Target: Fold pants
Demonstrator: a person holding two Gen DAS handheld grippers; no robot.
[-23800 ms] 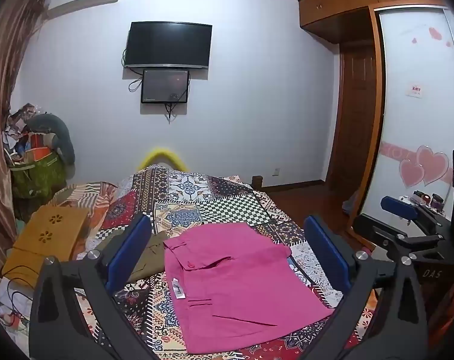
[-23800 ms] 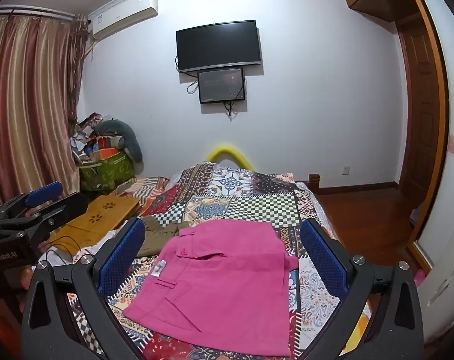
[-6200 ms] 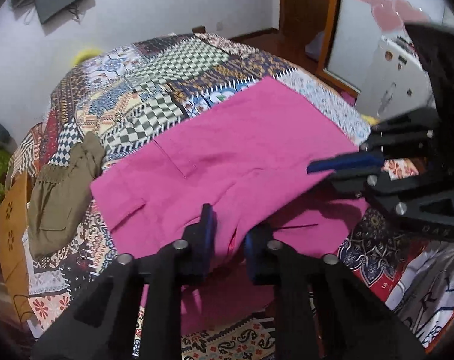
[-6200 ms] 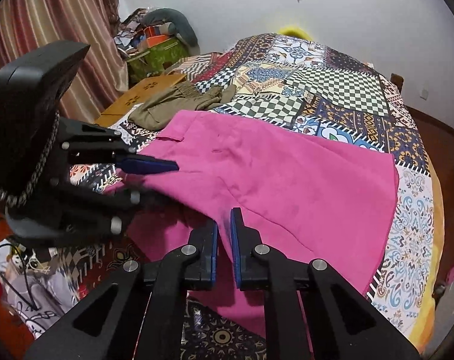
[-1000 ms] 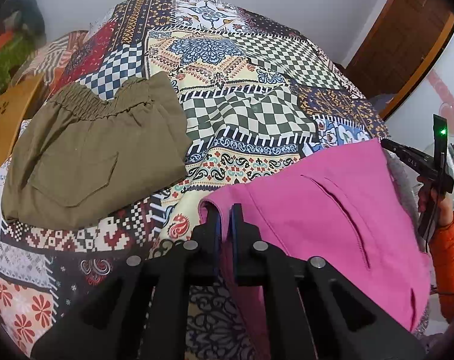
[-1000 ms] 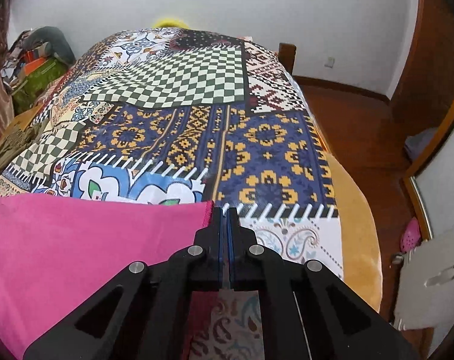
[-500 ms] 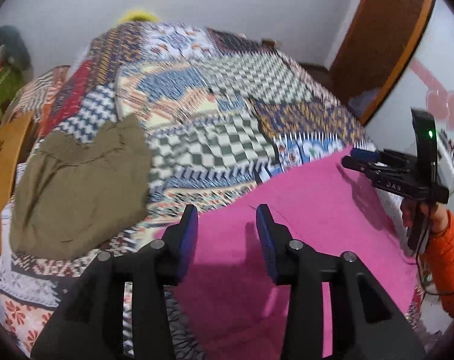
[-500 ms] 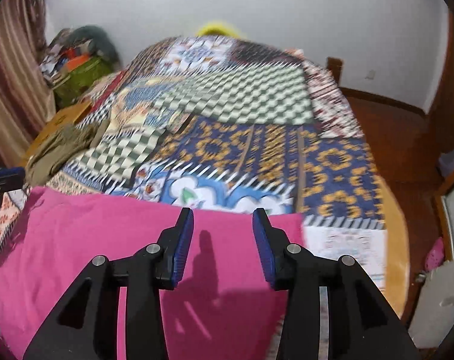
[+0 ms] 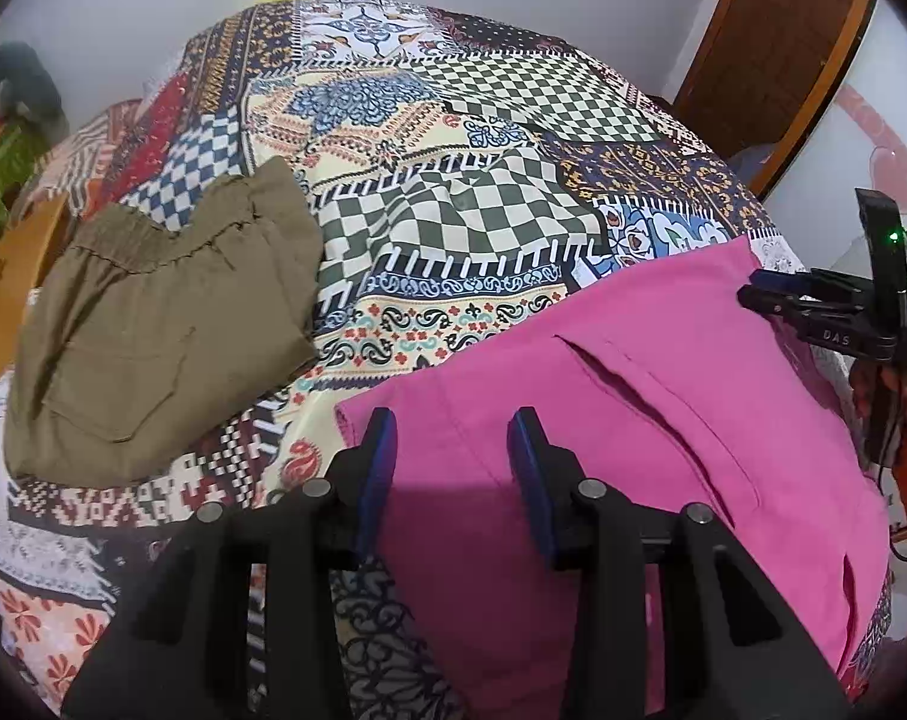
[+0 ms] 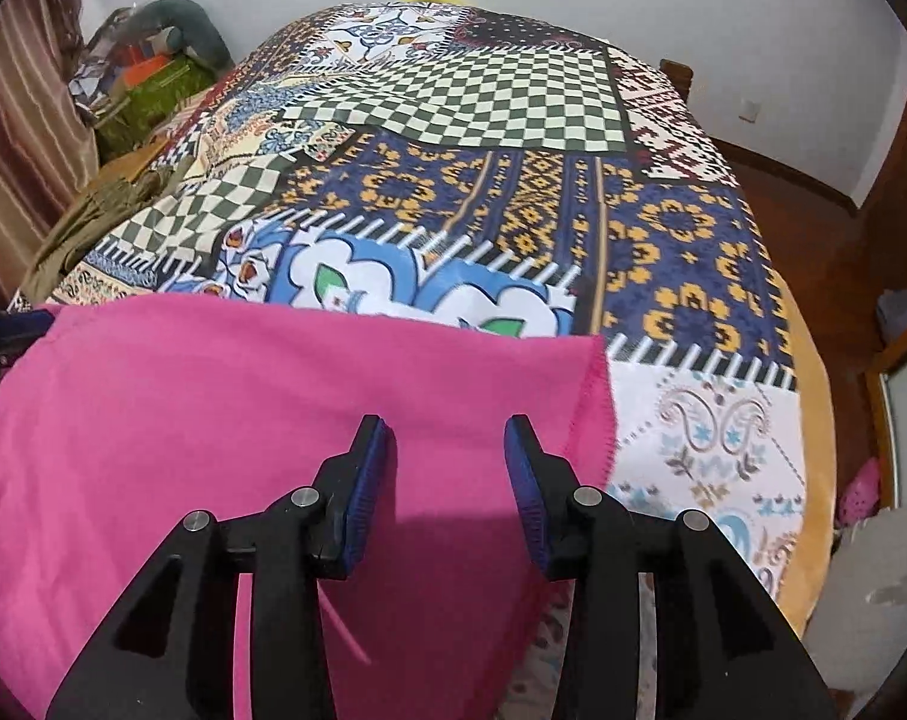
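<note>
The pink pants [image 9: 663,420] lie folded flat on the patchwork bedspread [image 9: 465,204], a pocket slit facing up. My left gripper [image 9: 452,438] hovers over their near left corner, open, nothing between its blue pads. In the right wrist view the pink pants [image 10: 243,396] fill the lower left, their stitched edge on the right. My right gripper [image 10: 447,444] stands open above that right end, holding nothing. The right gripper [image 9: 771,297] also shows at the right of the left wrist view, held by a hand in an orange sleeve.
Olive-green shorts [image 9: 153,324] lie folded on the bedspread left of the pink pants. A wooden door [image 9: 777,54] and wood floor [image 10: 813,222] lie beyond the bed's right side. Bags and clutter [image 10: 147,78] pile up by the curtain at far left.
Both grippers were shut on the pink pants' far corners a second ago; they have opened, let go and drawn back a little. The pants now rest flat.
</note>
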